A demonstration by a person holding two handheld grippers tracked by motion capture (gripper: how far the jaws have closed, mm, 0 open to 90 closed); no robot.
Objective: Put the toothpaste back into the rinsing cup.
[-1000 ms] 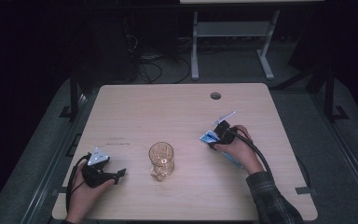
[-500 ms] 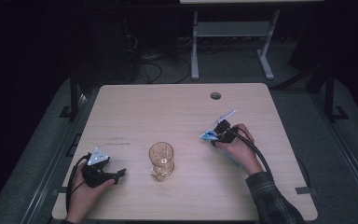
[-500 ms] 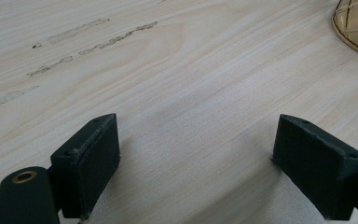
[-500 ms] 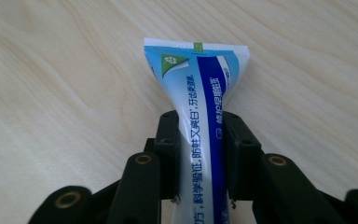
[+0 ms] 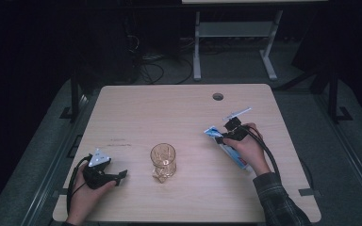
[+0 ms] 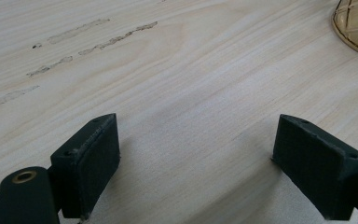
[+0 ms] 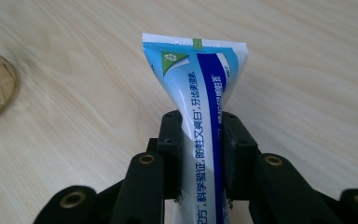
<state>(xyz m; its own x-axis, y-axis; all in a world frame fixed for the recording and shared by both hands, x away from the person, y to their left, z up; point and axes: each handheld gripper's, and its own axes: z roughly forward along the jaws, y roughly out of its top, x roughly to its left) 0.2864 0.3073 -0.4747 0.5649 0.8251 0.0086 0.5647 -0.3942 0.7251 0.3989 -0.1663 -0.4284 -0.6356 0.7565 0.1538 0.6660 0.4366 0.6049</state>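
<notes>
Light: counter [image 5: 184, 108] lit from above, surroundings near black
Shadows: soft, under the left tongs [image 6: 200, 158]
Focus: close views sharp; high view grainy
Glare: none

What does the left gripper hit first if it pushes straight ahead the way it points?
Probably the glass cup. The left gripper lies low on the table with open, empty tongs aimed towards the cup's base, bare wood between. The left gripper view puts the cup off to one side, so it might slip past.
</notes>
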